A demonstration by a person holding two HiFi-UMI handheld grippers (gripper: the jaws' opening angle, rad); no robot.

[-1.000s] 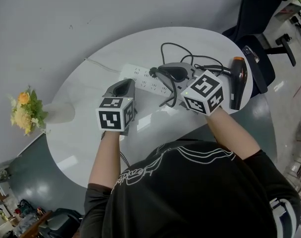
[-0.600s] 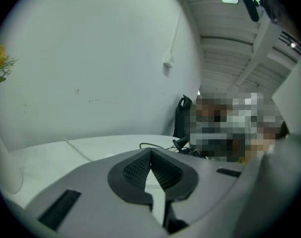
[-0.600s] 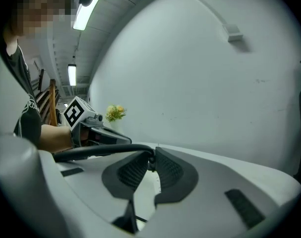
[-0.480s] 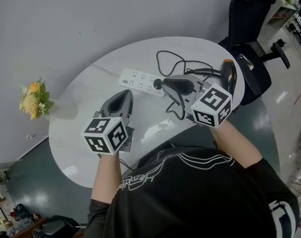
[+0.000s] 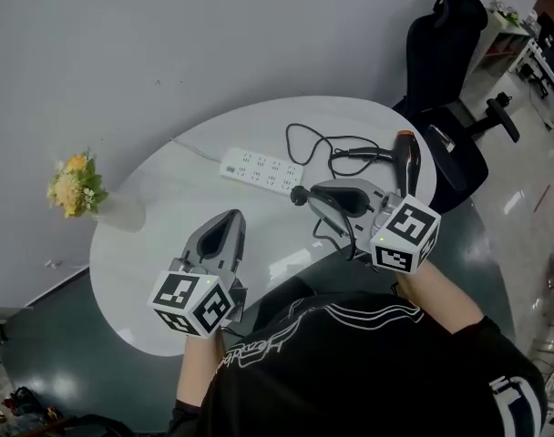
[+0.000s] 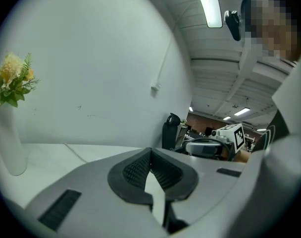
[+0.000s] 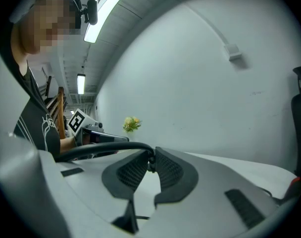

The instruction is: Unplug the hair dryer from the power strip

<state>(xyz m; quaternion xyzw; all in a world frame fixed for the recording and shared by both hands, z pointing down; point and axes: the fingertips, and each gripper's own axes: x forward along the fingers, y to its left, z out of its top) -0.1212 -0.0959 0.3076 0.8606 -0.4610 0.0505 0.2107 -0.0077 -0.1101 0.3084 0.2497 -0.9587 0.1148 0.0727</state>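
In the head view, your torso cuts off the counter's (image 5: 168, 271) near edge, and both wrists are hidden behind the marker cubes. The power strip (image 5: 261, 168) lies near the far edge and the hair dryer (image 5: 405, 157) at the right edge, with open counter from the strip to the near-left edge. Your right gripper (image 5: 308, 195) is held over the middle, with the plug (image 5: 298, 196) at its tip, apart from the strip. Your left gripper (image 5: 230, 218) is over the near-left part, pointing toward the far edge.

In the left gripper view, the pads meet at the tip with nothing between them. A vase of flowers (image 6: 9, 143) is cut off at the left.

In the right gripper view, the plug is hard to make out. You see only a small dark piece pinched between the pad tips, and the black cord (image 7: 106, 148) running off left.
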